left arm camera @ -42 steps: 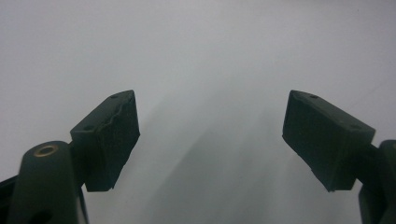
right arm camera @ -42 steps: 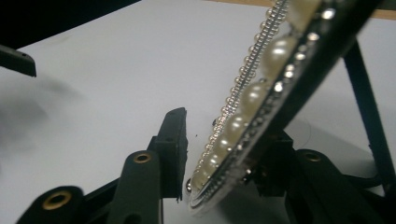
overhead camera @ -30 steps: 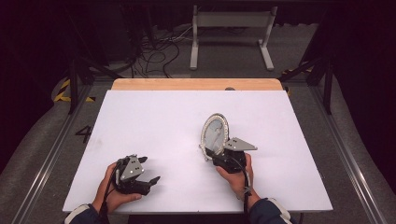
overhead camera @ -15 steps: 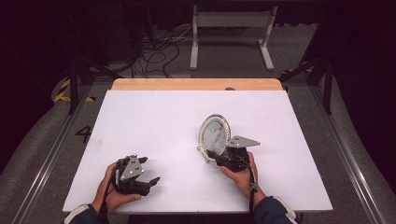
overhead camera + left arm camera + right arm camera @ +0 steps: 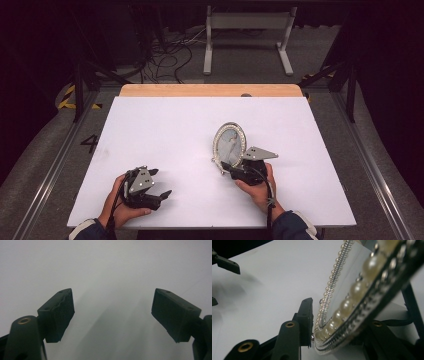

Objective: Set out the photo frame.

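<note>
An oval picture frame (image 5: 230, 144) with a pearl-beaded rim stands nearly upright on the white table (image 5: 165, 130). My right gripper (image 5: 228, 166) sits at its lower edge with the frame (image 5: 352, 295) between the jaws. The jaws have just been opening. In the right gripper view my right gripper (image 5: 337, 315) has its left pad (image 5: 305, 320) right beside the rim; the other jaw is hidden behind the frame. My left gripper (image 5: 161, 182) rests near the front left of the table, its jaws wide apart. In its own view my left gripper (image 5: 112, 312) has nothing between its jaws.
A wooden strip (image 5: 210, 90) runs along the table's far edge. Beyond it stand a grey metal stand (image 5: 247, 30) and loose cables (image 5: 165, 55) on the floor. Metal rails (image 5: 50, 165) flank the table.
The picture frame has swung from a leaning pose to more upright, its face turned more toward the camera. The right hand shifted slightly. The left hand has kept still.
</note>
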A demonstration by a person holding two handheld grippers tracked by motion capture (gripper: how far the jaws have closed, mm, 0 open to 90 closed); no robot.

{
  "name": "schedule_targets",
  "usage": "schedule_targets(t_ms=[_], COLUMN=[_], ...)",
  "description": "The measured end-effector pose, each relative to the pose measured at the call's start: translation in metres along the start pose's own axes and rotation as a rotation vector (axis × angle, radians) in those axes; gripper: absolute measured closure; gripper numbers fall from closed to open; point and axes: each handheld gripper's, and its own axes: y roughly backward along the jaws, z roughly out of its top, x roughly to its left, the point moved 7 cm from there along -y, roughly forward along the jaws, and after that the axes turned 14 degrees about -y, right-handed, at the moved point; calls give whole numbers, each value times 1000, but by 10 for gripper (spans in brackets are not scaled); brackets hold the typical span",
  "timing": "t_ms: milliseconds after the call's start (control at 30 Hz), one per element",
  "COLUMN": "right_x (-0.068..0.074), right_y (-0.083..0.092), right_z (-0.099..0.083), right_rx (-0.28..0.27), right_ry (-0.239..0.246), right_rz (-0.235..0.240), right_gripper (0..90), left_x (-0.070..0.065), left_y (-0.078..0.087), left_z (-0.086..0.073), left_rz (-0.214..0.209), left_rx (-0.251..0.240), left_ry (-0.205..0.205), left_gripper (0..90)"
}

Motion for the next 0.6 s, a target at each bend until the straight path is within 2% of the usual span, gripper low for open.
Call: schedule_targets(t_ms=[167, 367, 433, 600], right_x=[3, 1, 1, 1], right_y=[-3, -3, -3, -4], right_z=[-1, -1, 0, 0], right_rx=[-9, -7, 1, 20], right_ry=[3, -14, -18, -25], right_rz=[-13, -6, 3, 37], right_gripper=[704, 735, 760, 777], left_x=[1, 0, 1, 6], left_y=[0, -3, -10, -25], left_z=[0, 2, 10, 23], left_rz=[-3, -22, -34, -55], left_rx=[-9, -17, -28, -50], left_ry=[10, 24, 17, 29], left_gripper=[189, 190, 190, 190])
